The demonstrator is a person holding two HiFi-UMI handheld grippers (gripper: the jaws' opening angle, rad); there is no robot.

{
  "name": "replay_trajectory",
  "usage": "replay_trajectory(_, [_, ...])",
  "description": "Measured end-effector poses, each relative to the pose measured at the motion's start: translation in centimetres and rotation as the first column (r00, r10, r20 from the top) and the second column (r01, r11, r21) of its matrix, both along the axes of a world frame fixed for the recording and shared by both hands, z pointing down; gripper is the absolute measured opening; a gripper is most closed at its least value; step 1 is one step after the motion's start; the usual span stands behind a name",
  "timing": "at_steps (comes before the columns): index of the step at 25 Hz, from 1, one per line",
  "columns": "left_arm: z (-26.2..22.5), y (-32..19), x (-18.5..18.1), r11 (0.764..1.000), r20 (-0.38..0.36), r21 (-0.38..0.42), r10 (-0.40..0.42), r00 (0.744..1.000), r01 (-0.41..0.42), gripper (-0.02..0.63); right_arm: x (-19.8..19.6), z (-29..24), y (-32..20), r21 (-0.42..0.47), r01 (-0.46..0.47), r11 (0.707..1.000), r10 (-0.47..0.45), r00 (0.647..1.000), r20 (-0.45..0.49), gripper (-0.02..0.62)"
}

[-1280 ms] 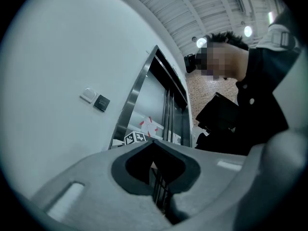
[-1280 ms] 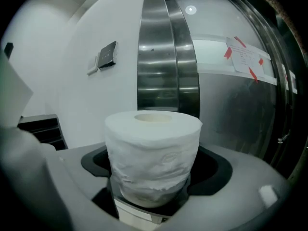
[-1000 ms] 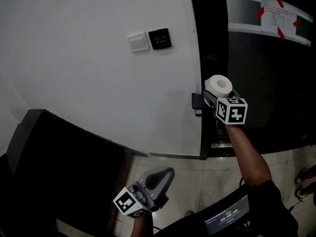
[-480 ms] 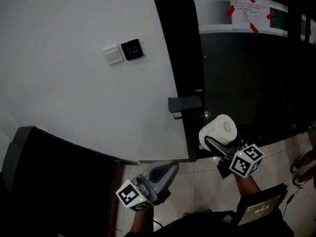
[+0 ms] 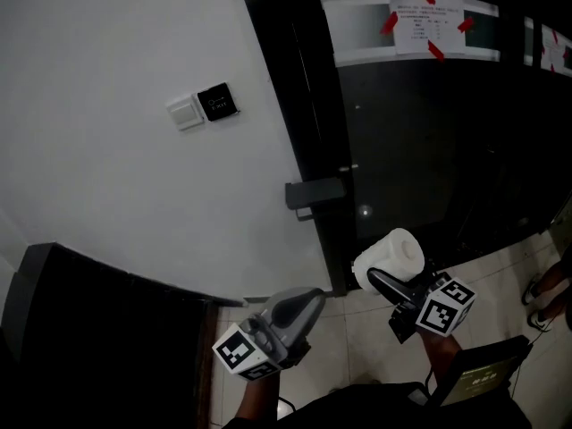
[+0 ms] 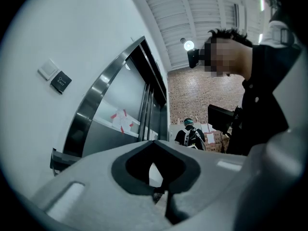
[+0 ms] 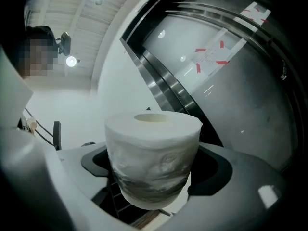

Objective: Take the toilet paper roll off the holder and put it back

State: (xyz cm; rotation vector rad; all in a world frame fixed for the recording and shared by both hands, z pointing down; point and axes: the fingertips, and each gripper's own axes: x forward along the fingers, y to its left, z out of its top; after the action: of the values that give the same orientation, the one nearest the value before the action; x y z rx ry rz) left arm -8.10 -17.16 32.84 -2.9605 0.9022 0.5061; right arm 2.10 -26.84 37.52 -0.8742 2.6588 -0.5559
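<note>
Roll (image 5: 399,250) in right tool (image 5: 382,270) — holder (image 5: 315,191) apart

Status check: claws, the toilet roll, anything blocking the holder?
Right claw shut on toilet paper roll, clear of the holder. Left claw shut, empty. Nothing between roll and holder.

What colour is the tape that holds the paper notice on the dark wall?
The tape strips are red; the head view shows them best.
</note>
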Motion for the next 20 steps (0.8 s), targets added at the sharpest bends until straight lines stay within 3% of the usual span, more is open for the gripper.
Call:
replay_trajectory(8, [0.6,0.4,0.0,1.000,-0.009,-0.014,0.002,1.000,-0.002,-0.003,-0.4,-0.1,0.3,-0.007,0.021,1.000,-0.021,1.000,0.014,0.449])
replay_trajectory(14, [0.2,0.6,0.3,1.000,-0.005,-0.008,-0.002,1.000,0.002,-0.003,-0.4,0.3,0.4,-0.057,0.054,0.997,-0.048,0.993,0.104,0.451])
replay_trajectory(17, [0.7,0.7,0.1,1.000,0.005,-0.020,-0.012,1.000,0.012,-0.003,0.2,0.7,0.3,-0.108,0.058,0.992,-0.031,0.972,0.234,0.451])
replay_trajectory(20, [1.4,0.8,0.0,0.999,0.017,-0.034,-0.023,1.000,0.024,-0.003,1.3,2.1,-0.4,-0.206,0.097,0.974,0.010,0.887,0.462,0.451])
